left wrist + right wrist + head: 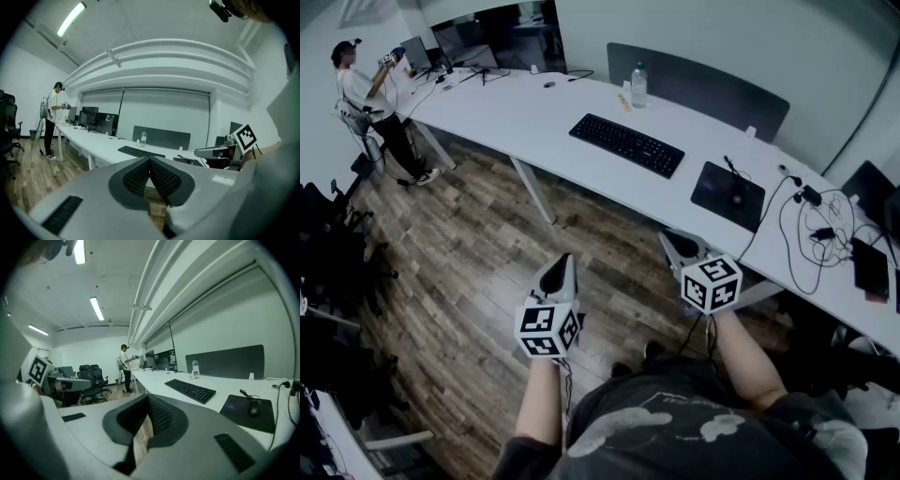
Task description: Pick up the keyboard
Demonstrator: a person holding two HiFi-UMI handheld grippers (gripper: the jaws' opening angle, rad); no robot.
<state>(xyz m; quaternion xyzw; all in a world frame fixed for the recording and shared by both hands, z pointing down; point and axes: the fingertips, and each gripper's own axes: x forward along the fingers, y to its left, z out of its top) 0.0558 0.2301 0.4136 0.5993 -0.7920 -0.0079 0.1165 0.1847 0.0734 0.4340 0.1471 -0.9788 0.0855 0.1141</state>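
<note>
A black keyboard (pixel 626 144) lies flat on the long white desk (pixel 544 122), angled toward its front edge; the same keyboard (pixel 140 152) (pixel 190 390) shows in both gripper views, well ahead of the jaws. My left gripper (pixel 562 272) hangs over the wood floor, short of the desk, shut with nothing in it. My right gripper (pixel 679 247) sits just before the desk's front edge, right of the keyboard, also shut and empty. Each gripper's pads meet with no gap in its own view.
A black mouse pad (pixel 727 195) with a mouse lies right of the keyboard, tangled cables (pixel 814 225) beyond it. A water bottle (pixel 638 85) stands behind the keyboard by a grey divider panel (pixel 703 84). A person (pixel 370 103) stands at the desk's far left end. Office chairs (pixel 333 253) line the left.
</note>
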